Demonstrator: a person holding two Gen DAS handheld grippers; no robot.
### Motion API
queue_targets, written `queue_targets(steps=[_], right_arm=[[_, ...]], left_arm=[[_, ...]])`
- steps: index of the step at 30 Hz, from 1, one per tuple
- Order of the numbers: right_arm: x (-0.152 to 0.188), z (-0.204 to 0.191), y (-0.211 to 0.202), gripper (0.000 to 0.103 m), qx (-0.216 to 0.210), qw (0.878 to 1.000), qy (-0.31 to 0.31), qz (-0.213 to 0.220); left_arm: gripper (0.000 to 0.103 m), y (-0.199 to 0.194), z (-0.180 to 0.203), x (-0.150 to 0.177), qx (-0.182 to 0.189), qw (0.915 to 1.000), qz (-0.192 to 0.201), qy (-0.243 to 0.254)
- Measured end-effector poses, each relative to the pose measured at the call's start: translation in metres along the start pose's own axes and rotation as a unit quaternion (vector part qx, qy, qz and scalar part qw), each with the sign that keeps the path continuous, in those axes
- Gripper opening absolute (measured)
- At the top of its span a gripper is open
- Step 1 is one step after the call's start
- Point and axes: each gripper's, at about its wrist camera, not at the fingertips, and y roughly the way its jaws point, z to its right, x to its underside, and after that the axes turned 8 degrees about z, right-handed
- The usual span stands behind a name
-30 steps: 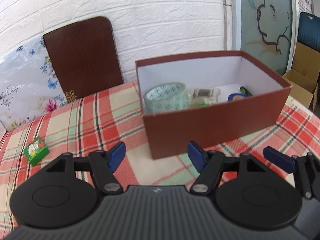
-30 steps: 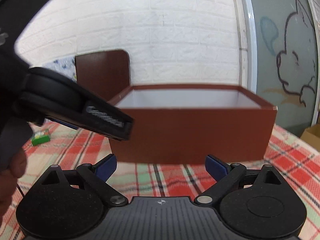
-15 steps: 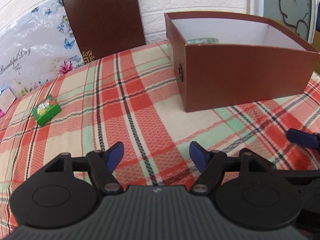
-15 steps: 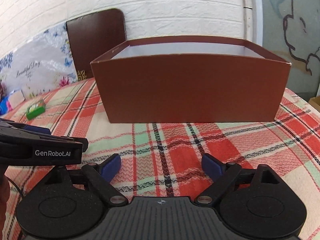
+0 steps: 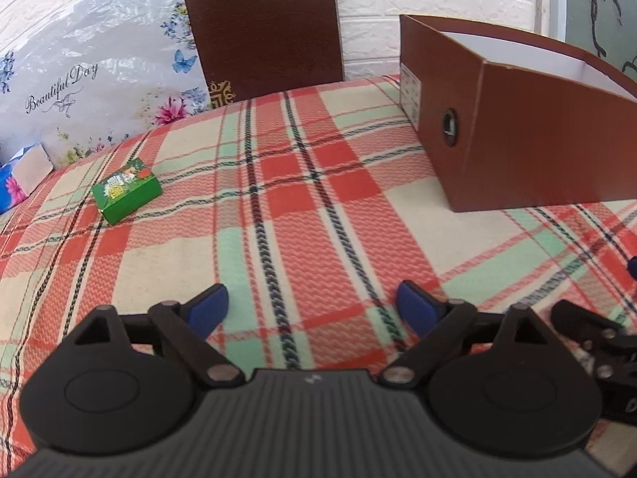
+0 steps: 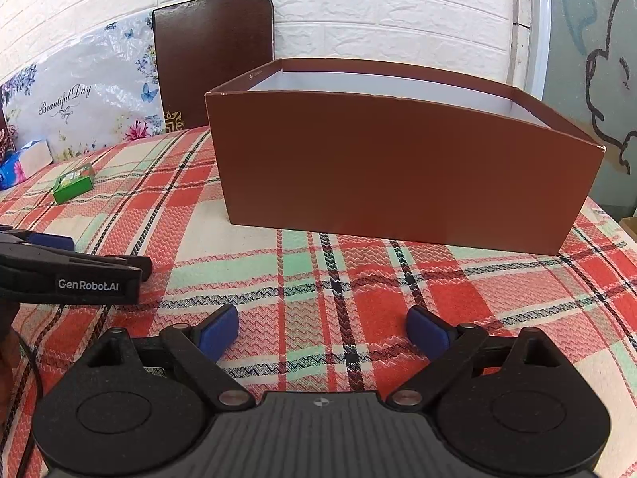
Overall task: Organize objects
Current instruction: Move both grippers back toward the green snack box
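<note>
Your left tongs (image 5: 310,304) have just been opening and stand wide with nothing between them; your right tongs (image 6: 322,330) gape empty too. The green packet (image 5: 127,191) lies well left of the brown box (image 5: 529,151), so swing left, straddle its short sides, then close.

Right gripper (image 6: 322,330) open, empty; brown box (image 6: 398,175) ahead; green packet (image 6: 73,182) far left
</note>
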Motion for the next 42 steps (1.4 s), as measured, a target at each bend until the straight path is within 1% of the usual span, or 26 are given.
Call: queue_targets(steps=[3, 9, 16, 22, 38, 41, 42], right_arm=[[0.0, -0.002, 0.0, 0.094, 0.002, 1.0, -0.007, -0.001], [-0.002, -0.008, -0.002, 0.094, 0.0, 1.0, -0.01, -0.007], [-0.002, -0.041, -0.007, 0.094, -0.039, 0.998, -0.042, -0.01], [-0.003, -0.064, -0.009, 0.094, -0.068, 0.996, -0.064, -0.012], [-0.008, -0.118, -0.004, 0.093, -0.119, 0.988, -0.095, -0.021], [-0.009, -0.127, -0.003, 0.092, -0.129, 0.986, -0.102, -0.022], [-0.01, -0.129, -0.002, 0.09, -0.131, 0.986, -0.103, -0.022]], left_arm=[[0.099, 0.004, -0.011, 0.001, 0.004, 0.9998, -0.002, -0.019], [0.1, 0.007, -0.023, 0.003, 0.0, 0.9997, 0.002, -0.023], [0.101, 0.009, -0.054, 0.007, -0.023, 0.9988, 0.001, -0.043], [0.101, 0.007, -0.078, 0.012, -0.04, 0.998, 0.004, -0.049], [0.103, 0.005, -0.125, 0.02, -0.07, 0.9953, 0.006, -0.067], [0.103, 0.005, -0.133, 0.022, -0.074, 0.9947, 0.006, -0.072], [0.103, 0.005, -0.136, 0.022, -0.075, 0.9945, 0.006, -0.073]])
